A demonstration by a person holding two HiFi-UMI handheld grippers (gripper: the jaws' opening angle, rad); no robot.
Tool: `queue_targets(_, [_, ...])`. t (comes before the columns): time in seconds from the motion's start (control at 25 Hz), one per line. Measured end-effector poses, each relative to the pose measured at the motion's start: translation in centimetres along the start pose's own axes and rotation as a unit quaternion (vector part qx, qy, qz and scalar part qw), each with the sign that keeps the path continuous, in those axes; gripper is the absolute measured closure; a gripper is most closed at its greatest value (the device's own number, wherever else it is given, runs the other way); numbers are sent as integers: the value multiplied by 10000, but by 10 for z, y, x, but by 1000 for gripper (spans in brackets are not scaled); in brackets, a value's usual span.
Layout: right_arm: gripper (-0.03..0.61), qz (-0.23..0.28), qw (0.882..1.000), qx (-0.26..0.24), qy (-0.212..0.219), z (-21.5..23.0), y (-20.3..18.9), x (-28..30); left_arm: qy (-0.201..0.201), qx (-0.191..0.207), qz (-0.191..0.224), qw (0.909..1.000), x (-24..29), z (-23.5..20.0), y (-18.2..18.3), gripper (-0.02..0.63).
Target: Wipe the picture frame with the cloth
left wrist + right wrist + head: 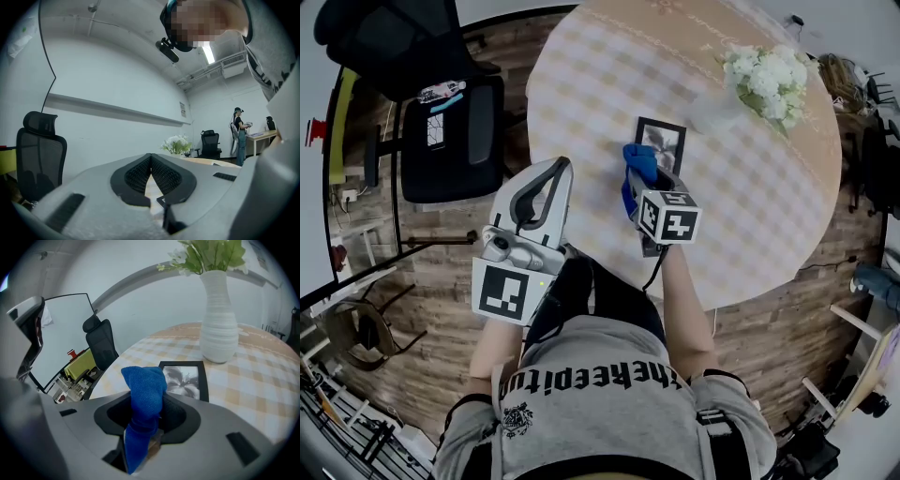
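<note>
Because the right gripper (149,420) is clamped on only a narrow fold of the blue cloth (143,387), the first risk sits right at its jaws. A loose tuft stands up past the tips while a tail hangs down through the gap. A firm drag across a surface could tug the cloth out of the pinch or bunch it to one side. If that happened, the hard tips rather than the fabric would meet the glass, and I judge a scratch possible.

Just beyond those tips the picture frame (186,377) lies flat on the checked desk (262,380), its near end toward the gripper. From the head view the cloth (637,165) overlaps the frame's (662,141) lower left corner, but I cannot tell whether it touches.

Nothing pins the frame. It looks light and the desk covering looks smooth, so a forward stroke could push it along instead of cleaning it.

Near the frame's far end stands a tall white vase (218,324) of flowers (767,79). A sliding frame or an overlong stroke of the right gripper (645,180) could knock it, and a narrow vase with a heavy top would likely tip.

The left gripper (150,159) could brace the frame, but its jaws are closed on nothing. In the head view it (553,183) hangs at the near edge of the desk (600,84), apart from the frame, with an office chair (455,122) beyond.
</note>
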State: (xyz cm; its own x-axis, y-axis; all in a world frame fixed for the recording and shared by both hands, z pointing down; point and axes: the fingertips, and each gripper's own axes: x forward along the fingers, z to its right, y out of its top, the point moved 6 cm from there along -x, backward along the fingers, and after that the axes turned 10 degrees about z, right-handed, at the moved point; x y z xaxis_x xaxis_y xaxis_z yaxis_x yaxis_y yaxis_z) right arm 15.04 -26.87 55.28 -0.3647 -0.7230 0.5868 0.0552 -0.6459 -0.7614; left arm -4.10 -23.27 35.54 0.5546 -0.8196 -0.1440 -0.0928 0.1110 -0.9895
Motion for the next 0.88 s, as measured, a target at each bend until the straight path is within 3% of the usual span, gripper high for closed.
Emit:
queue_targets(0.56, [425, 55, 9974, -142, -700, 44, -3, -30, -275, -10, 46, 9996, 12, 14, 1, 597])
queue_targets(0.88, [423, 119, 9960, -66, -878, 61, -3, -46, -416, -15, 49, 9991, 20, 20, 1, 597])
